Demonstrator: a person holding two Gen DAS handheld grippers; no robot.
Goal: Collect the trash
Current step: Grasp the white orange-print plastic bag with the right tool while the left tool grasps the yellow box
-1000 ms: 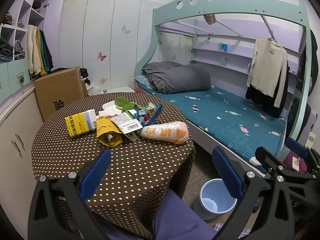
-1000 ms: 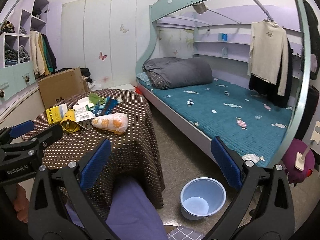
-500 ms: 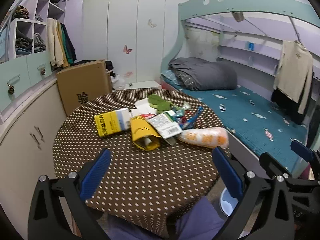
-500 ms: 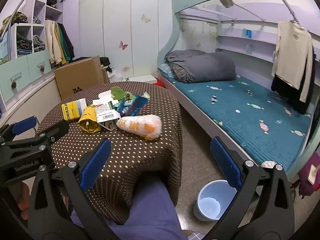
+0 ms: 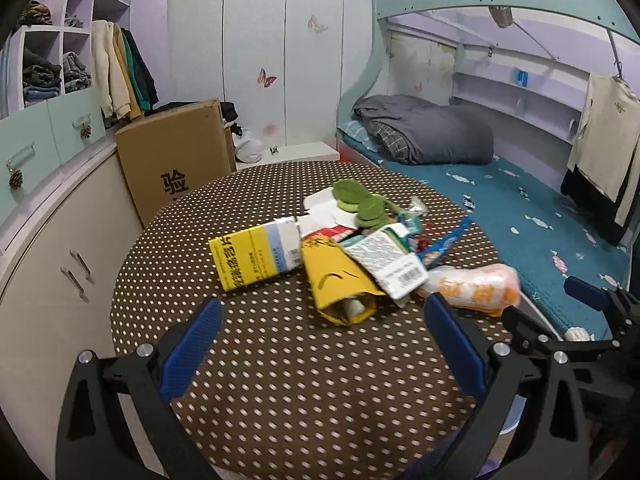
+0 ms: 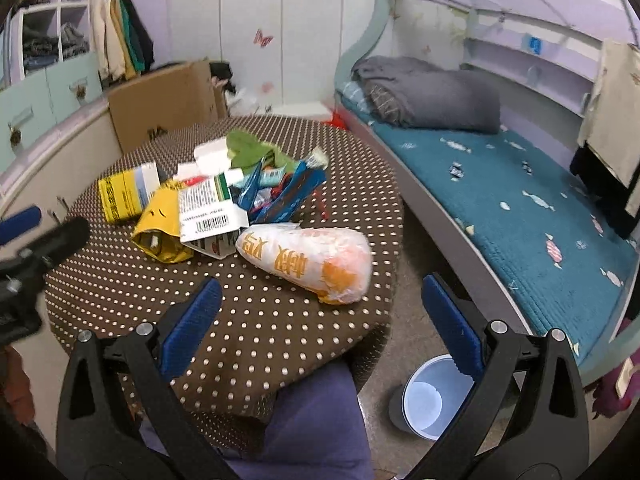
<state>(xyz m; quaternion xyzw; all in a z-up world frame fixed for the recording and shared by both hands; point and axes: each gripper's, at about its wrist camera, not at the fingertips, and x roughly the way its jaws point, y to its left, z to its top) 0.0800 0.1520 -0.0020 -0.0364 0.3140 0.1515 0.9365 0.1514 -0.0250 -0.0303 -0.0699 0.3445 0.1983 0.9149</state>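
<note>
dotted table [image 5: 280, 380] | trash pile [image 5: 360, 256] ahead of both claws | left claw [image 5: 320, 344] spread | right claw [image 6: 320, 320] spread

One table [image 5: 280, 380], one bin [image 6: 424, 404], one bed [image 5: 520, 208], perhaps ten wrappers [image 5: 400, 268]

Pale lilac walls with butterfly stickers [image 5: 267, 78]; mint-green bunk bed frame [image 5: 360, 80], teal mattress [image 5: 520, 216]; brown cardboard box [image 5: 176, 160] beside cream cabinets [image 5: 52, 248].

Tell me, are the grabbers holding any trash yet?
No. Both the left gripper and right gripper are open and empty; the trash pile lies untouched.
</note>
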